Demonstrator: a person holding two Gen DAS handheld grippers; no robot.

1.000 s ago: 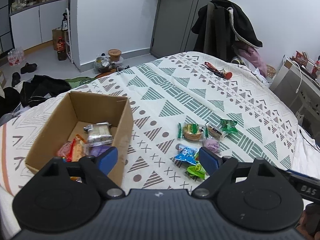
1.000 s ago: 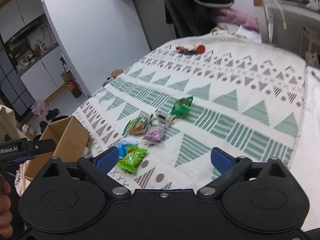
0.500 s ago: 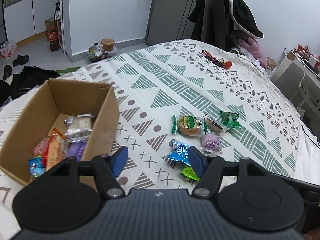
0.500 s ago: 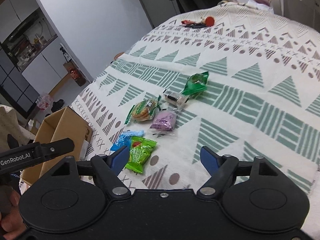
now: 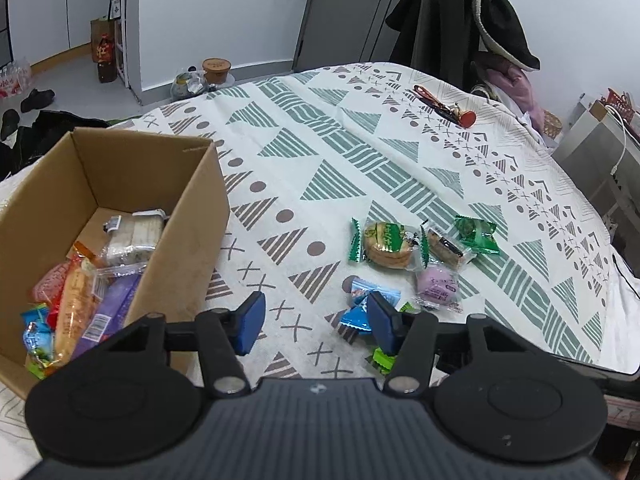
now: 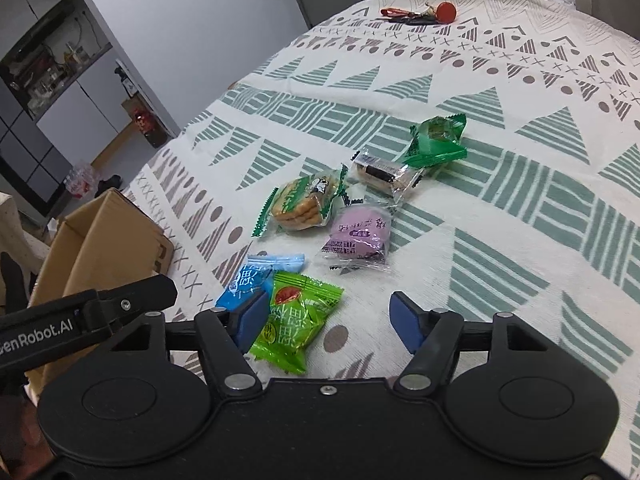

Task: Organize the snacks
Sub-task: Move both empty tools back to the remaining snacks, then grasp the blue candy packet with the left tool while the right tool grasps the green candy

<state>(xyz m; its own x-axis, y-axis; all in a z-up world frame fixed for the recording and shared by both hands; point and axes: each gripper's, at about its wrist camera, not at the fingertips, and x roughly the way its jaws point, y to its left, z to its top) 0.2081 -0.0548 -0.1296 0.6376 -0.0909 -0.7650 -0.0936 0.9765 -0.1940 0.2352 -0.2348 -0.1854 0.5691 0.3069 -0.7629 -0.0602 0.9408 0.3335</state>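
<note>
1. Hovering low over the near edge of the bed, the right gripper [image 6: 328, 322] has its jaws spread wide and grasps nothing; its left pad sits just beside the bright green snack packet [image 6: 296, 322], which I judge to be the next pick, being nearest.
2. Released likewise, the left gripper [image 5: 316, 324] hangs empty between the cardboard box [image 5: 188, 208] and the loose snacks, probably parked there to leave the right one room.
3. Partly under the green packet lies a blue candy packet [image 6: 250, 278]; the left wrist view shows it too, half hidden behind that gripper's right pad.
4. Farther on, toward the middle of the patterned bedspread [image 6: 500, 216], lie a purple cake packet [image 6: 360, 238], a green-wrapped biscuit pack [image 6: 302, 202], a clear-wrapped bar [image 6: 384, 172] and a dark green packet [image 6: 438, 136], close together, some overlapping.
5. Only the left wrist view looks into the box, where several snacks are already piled, so sorting seems partly done; the right view sees just its outer wall.
6. Far off near the bed's far edge lies a red-tipped bunch of keys [image 6: 420, 14].
</note>
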